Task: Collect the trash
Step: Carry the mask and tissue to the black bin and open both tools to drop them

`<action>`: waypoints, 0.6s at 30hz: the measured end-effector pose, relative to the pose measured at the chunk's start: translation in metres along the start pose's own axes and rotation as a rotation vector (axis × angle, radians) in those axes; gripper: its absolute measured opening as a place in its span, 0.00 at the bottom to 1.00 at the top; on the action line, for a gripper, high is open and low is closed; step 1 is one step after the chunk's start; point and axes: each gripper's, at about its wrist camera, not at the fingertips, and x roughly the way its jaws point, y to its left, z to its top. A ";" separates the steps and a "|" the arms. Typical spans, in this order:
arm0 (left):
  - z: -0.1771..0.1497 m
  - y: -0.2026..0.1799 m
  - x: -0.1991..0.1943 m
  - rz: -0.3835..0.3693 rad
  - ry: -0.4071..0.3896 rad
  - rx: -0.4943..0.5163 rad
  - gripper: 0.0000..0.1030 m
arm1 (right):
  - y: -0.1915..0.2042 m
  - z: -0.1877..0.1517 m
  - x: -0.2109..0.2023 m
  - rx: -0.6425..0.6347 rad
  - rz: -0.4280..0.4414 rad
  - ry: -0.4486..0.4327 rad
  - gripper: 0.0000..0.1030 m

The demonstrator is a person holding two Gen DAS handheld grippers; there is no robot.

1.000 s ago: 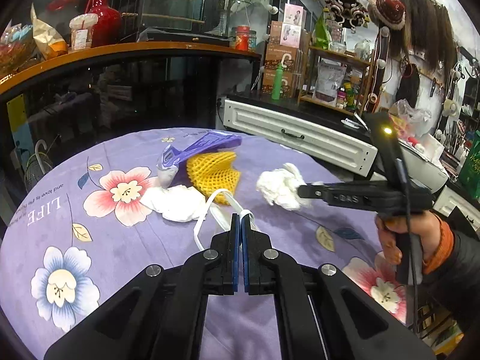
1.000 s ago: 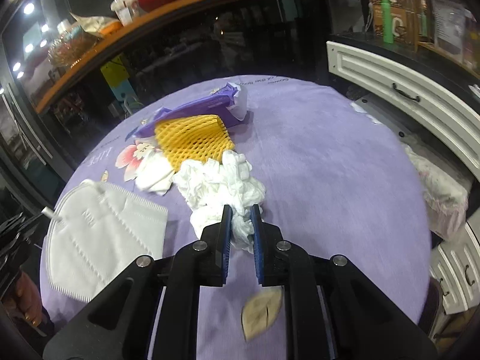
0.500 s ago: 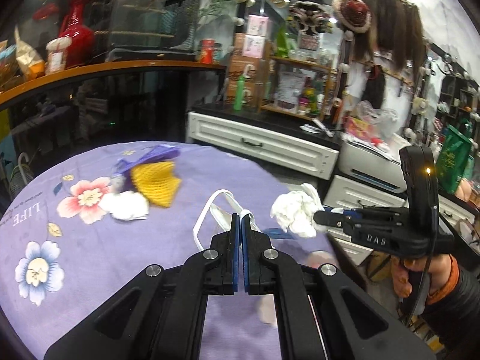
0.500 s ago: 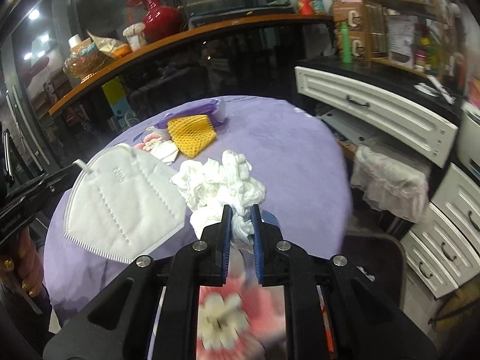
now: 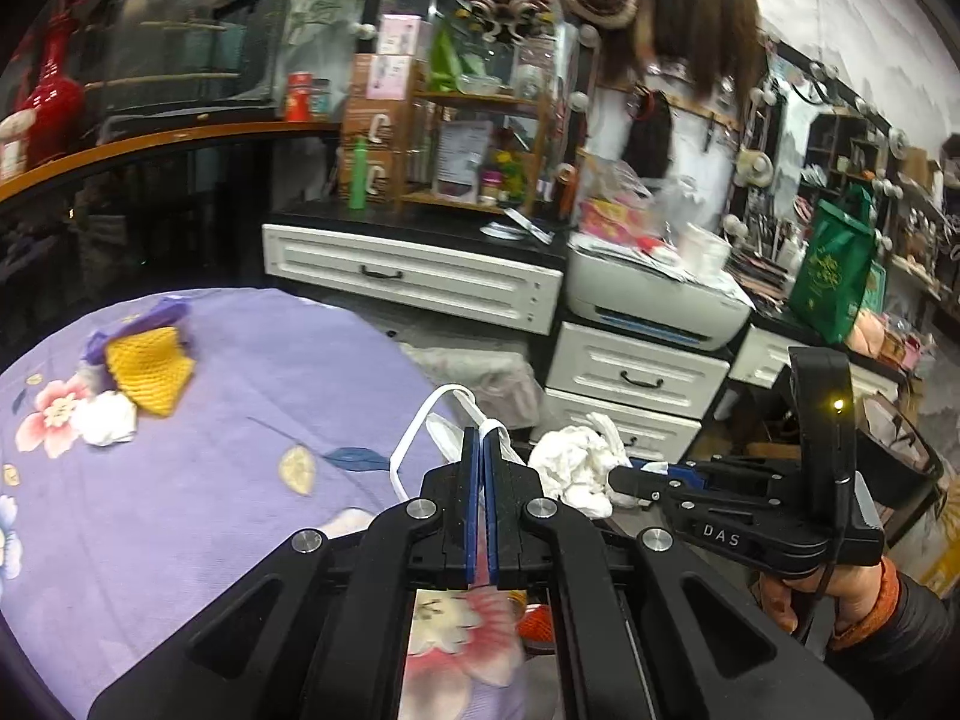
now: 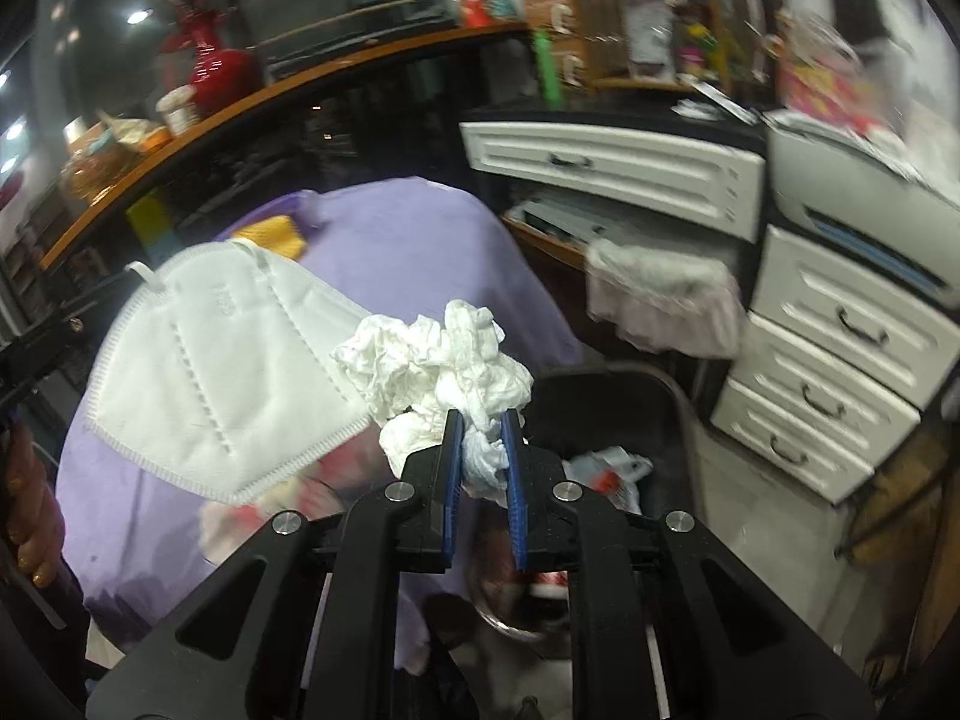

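My left gripper (image 5: 480, 438) is shut on a white face mask (image 5: 447, 429), seen edge-on here with its ear loop hanging out; the mask shows flat and wide in the right wrist view (image 6: 216, 360). My right gripper (image 6: 485, 426) is shut on a crumpled white tissue (image 6: 438, 354), which also shows in the left wrist view (image 5: 576, 468). Both are held past the table's right edge, above a dark trash bin (image 6: 660, 408) with some trash inside. A yellow foam net (image 5: 150, 369), a purple wrapper (image 5: 159, 315) and a white tissue wad (image 5: 105, 426) lie on the table.
The round table has a purple floral cloth (image 5: 228, 420). White drawer cabinets (image 5: 636, 378) and a printer (image 5: 654, 300) stand to the right. A pale cloth-covered object (image 6: 660, 300) sits on the floor by the cabinets. A dark curved counter (image 5: 150, 144) is behind.
Both grippers have swung right, away from the table's middle, carrying the mask and the tissue out over the table's edge to above the bin. Their grips have not changed.
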 end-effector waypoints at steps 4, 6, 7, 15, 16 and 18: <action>-0.004 -0.020 0.014 -0.023 0.019 0.020 0.03 | -0.024 -0.018 0.010 0.048 -0.029 0.037 0.13; -0.006 -0.030 0.022 -0.033 0.032 0.030 0.03 | -0.035 -0.027 0.019 0.066 -0.042 0.060 0.13; -0.007 -0.033 0.025 -0.036 0.038 0.032 0.03 | -0.040 -0.030 0.024 0.075 -0.047 0.071 0.13; -0.019 -0.050 0.049 -0.046 0.096 0.047 0.03 | -0.062 -0.057 0.060 0.124 -0.077 0.137 0.14; -0.019 -0.051 0.051 -0.045 0.101 0.048 0.03 | -0.065 -0.061 0.065 0.132 -0.077 0.148 0.14; -0.022 -0.052 0.055 -0.044 0.111 0.046 0.03 | -0.069 -0.066 0.073 0.139 -0.082 0.163 0.14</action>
